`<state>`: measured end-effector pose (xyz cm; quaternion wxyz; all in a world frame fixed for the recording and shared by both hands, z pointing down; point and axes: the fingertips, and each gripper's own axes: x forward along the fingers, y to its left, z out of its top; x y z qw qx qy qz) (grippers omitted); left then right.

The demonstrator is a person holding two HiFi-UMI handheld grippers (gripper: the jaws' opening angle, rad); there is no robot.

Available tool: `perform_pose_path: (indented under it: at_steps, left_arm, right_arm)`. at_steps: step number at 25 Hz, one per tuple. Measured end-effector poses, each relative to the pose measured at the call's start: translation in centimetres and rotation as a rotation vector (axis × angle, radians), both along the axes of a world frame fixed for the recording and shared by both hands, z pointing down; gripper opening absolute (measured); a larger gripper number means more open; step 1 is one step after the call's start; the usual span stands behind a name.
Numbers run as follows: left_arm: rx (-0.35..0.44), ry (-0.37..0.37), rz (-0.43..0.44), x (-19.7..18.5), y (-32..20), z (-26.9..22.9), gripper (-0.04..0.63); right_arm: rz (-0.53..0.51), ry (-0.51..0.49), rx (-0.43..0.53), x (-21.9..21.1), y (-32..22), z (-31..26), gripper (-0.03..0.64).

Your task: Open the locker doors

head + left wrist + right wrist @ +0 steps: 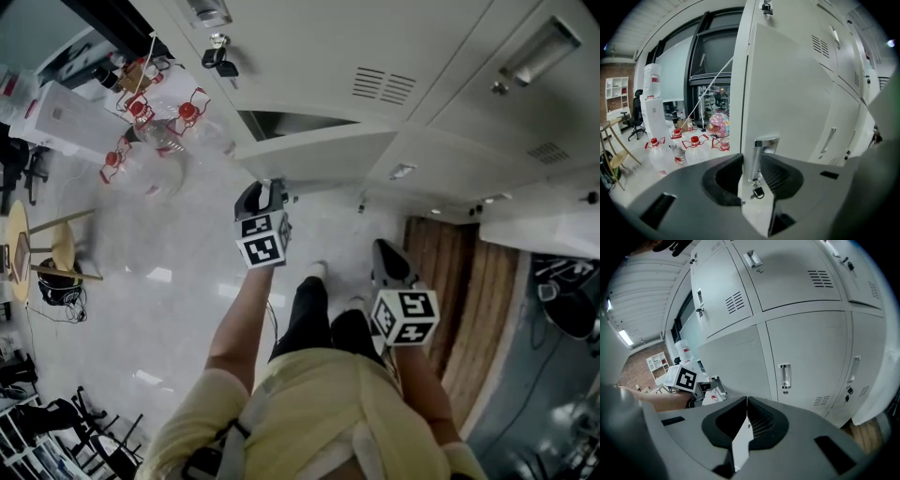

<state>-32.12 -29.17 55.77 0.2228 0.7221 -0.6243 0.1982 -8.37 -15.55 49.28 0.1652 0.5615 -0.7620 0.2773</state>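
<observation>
The grey lockers (441, 66) fill the upper right of the head view. One locker door (319, 152) stands swung out from the row. My left gripper (265, 197) is at that door's free edge. In the left gripper view its jaws (752, 164) sit on either side of the door's chrome handle (761, 154), with the pads against it. A small lock (758, 191) hangs below the handle. My right gripper (386, 255) hangs lower, away from the lockers. Its jaws (746, 411) are shut with nothing between them, facing closed doors with a chrome handle (784, 376).
Several large water bottles with red caps (150, 141) stand on the floor left of the open door. A wooden stool (47, 248) is further left. A key fob (219, 58) hangs from another locker. Wooden flooring (469, 309) lies to the right. The person's legs (314, 319) are below.
</observation>
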Motion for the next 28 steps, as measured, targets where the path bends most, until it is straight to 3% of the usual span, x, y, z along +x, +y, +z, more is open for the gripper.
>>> perform_pose_path:
  at_steps: [28]
  left_arm:
    - [-0.07,-0.063,0.066,4.8,12.1,0.2,0.091]
  right_arm:
    - [-0.104,-0.04,0.057,1.5,4.1,-0.7,0.005]
